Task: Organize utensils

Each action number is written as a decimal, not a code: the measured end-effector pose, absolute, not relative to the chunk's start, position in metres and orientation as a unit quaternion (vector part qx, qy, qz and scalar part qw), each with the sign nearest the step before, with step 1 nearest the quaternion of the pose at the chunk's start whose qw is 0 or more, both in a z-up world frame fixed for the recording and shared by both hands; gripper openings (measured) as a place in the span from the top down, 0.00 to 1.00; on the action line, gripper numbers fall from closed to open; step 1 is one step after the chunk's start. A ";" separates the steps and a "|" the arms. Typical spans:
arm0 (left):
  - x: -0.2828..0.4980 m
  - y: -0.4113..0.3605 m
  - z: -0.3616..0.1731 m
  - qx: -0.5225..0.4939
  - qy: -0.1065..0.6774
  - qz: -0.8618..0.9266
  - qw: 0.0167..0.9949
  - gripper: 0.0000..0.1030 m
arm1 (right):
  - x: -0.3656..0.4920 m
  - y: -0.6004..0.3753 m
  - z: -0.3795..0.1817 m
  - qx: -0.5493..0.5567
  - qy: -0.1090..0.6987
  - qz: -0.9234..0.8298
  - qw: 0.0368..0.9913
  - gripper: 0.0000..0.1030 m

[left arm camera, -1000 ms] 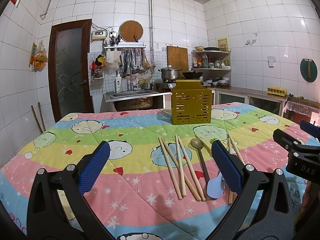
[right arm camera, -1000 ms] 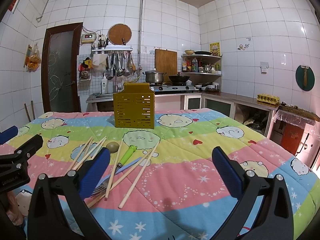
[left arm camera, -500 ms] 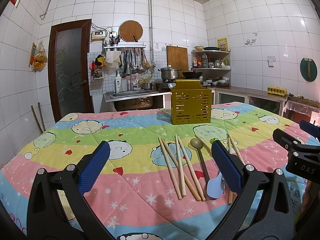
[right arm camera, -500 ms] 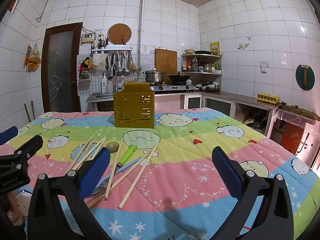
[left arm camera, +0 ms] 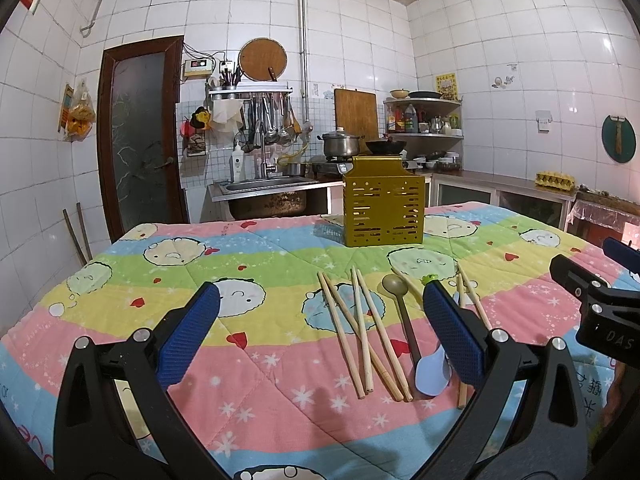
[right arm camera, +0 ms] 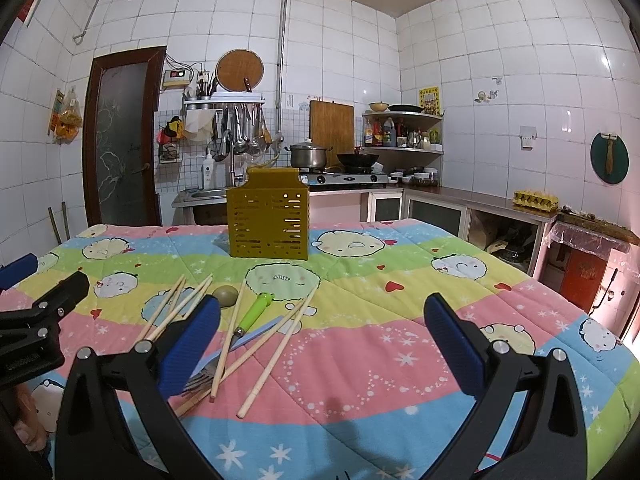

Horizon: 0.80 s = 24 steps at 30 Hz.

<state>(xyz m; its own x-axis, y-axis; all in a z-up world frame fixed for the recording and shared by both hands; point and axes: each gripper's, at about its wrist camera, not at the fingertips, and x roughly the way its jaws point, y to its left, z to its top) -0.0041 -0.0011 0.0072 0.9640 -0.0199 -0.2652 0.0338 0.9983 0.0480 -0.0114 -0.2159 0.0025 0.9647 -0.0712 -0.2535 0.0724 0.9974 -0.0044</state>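
Note:
A gold slotted utensil holder (left arm camera: 383, 211) stands upright at the far middle of the quilt-covered table; it also shows in the right wrist view (right arm camera: 267, 219). Several wooden chopsticks (left arm camera: 362, 332) lie loose, with a brown spoon (left arm camera: 396, 286) and a pale blue spoon (left arm camera: 432, 372) beside them. In the right wrist view I see chopsticks (right arm camera: 276, 342), a green-handled utensil (right arm camera: 256, 310) and a fork (right arm camera: 198, 382). My left gripper (left arm camera: 320, 340) is open and empty above the near table. My right gripper (right arm camera: 320, 344) is open and empty, right of the utensils.
The colourful cartoon quilt (left arm camera: 180, 272) covers the whole table. Behind it are a sink (left arm camera: 264, 186), a stove with pots (right arm camera: 320, 156) and a counter along the right wall (right arm camera: 500, 204). The other gripper shows at each view's edge (left arm camera: 592, 304).

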 end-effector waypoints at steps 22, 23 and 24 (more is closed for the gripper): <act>0.032 0.003 0.019 0.008 0.201 -0.021 0.979 0.05 | 0.013 -0.217 0.010 0.010 0.175 -0.016 0.984 0.04; 0.036 0.004 0.022 0.009 0.204 -0.022 0.979 0.05 | 0.016 -0.217 0.013 0.011 0.174 -0.014 0.985 0.04; 0.042 0.003 0.025 0.014 0.207 -0.023 0.978 0.05 | 0.019 -0.217 0.016 0.009 0.172 -0.015 0.985 0.04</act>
